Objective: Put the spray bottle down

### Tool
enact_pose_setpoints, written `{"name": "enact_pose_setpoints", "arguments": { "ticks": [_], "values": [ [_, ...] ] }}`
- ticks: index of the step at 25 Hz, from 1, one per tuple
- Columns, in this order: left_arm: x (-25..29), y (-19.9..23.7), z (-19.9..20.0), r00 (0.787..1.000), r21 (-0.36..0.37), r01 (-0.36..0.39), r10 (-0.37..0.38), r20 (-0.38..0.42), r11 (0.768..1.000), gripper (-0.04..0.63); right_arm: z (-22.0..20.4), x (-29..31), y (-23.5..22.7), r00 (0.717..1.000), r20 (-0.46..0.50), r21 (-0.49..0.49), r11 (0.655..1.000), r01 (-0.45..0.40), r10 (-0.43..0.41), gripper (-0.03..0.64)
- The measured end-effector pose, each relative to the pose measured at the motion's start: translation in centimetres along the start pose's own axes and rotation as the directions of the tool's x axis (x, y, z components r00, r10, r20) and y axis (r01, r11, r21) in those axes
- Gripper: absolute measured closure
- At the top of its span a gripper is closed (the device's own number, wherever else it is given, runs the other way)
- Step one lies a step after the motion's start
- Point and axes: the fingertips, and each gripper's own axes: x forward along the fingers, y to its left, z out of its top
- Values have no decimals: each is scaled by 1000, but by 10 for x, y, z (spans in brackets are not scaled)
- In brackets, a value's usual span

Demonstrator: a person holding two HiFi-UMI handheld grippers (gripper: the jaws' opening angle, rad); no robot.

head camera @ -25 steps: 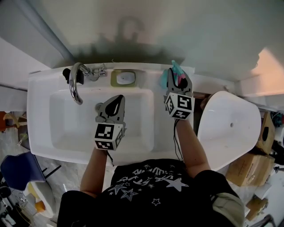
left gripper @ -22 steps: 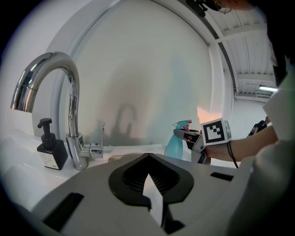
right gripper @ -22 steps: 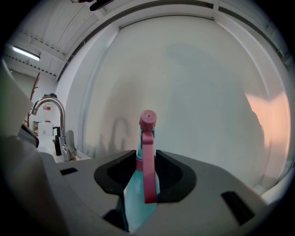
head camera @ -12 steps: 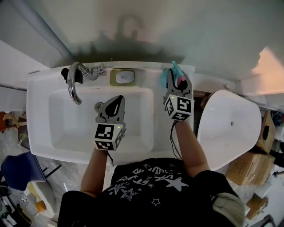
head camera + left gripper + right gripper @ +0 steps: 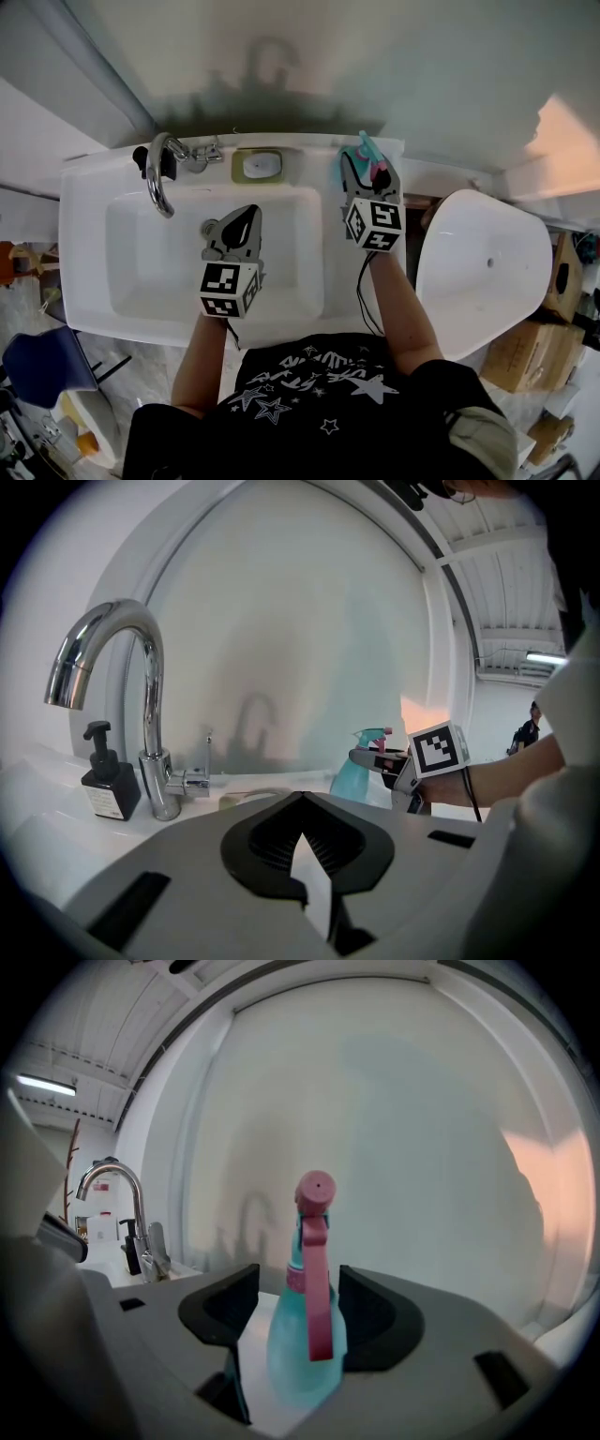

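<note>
While the right gripper (image 5: 368,165) sits at the far right corner of the sink (image 5: 82,253), its jaws stand apart on either side of the teal spray bottle (image 5: 307,1335). A sliver of white shows between the left jaw and the plastic, so I judge the bottle to be free and standing on the ledge, though its base is hidden from me. The left gripper (image 5: 247,217) hovers over the basin with its jaws pinched together on nothing. What worries me is the way out: the pink trigger head rises right between the jaws. A pull back that drifts sideways or lifts could hook it and topple the bottle into the basin or off the right edge, since the ledge there looks narrow and the glazed white surface likely gives little grip. Along the far ledge stand a chrome faucet (image 5: 152,178), a black soap dispenser (image 5: 111,785) and a soap dish (image 5: 260,166). A pale wall (image 5: 394,66) backs the sink, a white rounded shell (image 5: 487,272) lies to the right, and cardboard boxes (image 5: 525,352) sit beyond it.
</note>
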Motion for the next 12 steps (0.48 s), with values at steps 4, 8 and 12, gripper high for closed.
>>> {"name": "enact_pose_setpoints", "arguments": {
  "ticks": [4, 8, 12],
  "values": [
    [-10, -4, 3, 1000, 19, -14, 13, 8, 1000, 580, -5, -11, 4, 999, -23, 10, 1000, -22, 22, 330],
    [-31, -11, 13, 998, 23, -47, 46, 34, 999, 580, 5, -29, 4, 999, -16, 11, 999, -37, 37, 325],
    [-58, -19, 17, 994, 18, -91, 89, 55, 996, 580, 19, -51, 3, 999, 4, 10, 999, -52, 52, 325]
  ]
}}
